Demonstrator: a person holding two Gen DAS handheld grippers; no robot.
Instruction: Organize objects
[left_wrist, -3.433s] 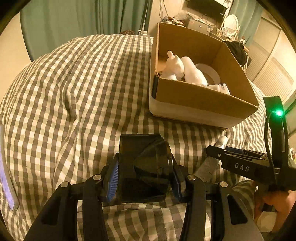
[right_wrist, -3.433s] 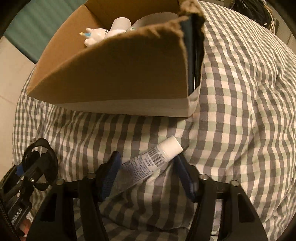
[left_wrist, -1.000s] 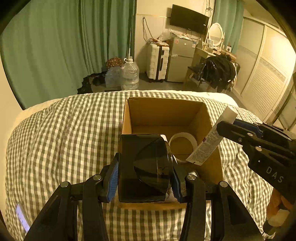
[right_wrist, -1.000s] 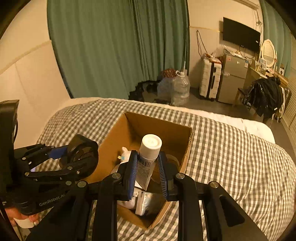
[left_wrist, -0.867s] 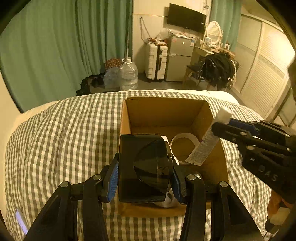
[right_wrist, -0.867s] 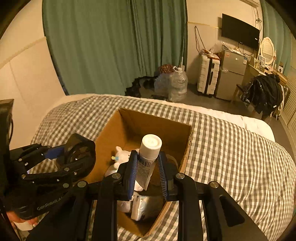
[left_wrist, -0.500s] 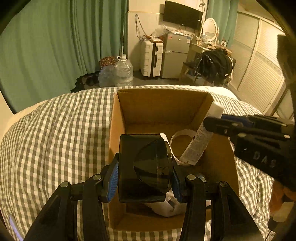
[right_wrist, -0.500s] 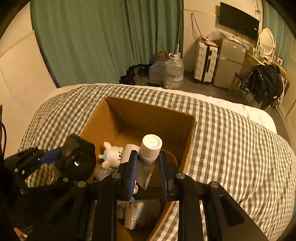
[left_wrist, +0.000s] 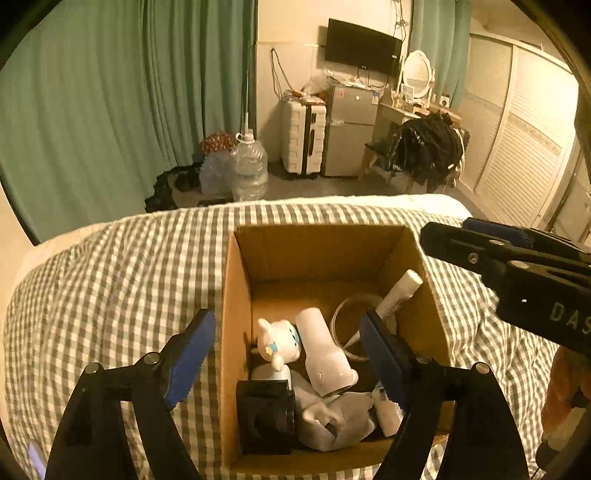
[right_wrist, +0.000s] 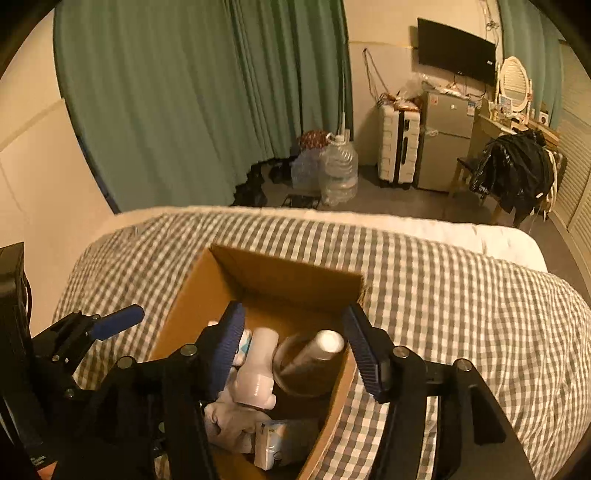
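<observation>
Left wrist: left claw (left_wrist: 284, 354) & right claw (right_wrist: 295, 345) wide apart, empty, over box (left_wrist: 236, 295).

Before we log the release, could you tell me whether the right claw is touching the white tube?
Apart. The right wrist view shows the right claw open, with the white tube lying below in the cardboard box, clear of both fingers.

The cardboard box (left_wrist: 236, 302) is matt brown paperboard with rough cut edges. Under it the bed's checked cover (left_wrist: 110, 280) is soft woven cloth, creased. Inside, the white toy figure (left_wrist: 279, 341) and the white bottle (left_wrist: 325, 354) look like smooth, slightly glossy plastic; the black case (left_wrist: 266, 417) is glossy. The tube (left_wrist: 400, 293) has a smooth white plastic cap. Each hand-held gripper (left_wrist: 286, 356) (right_wrist: 295, 350) is matt black plastic with ribbed blue pads (left_wrist: 190, 354)
</observation>
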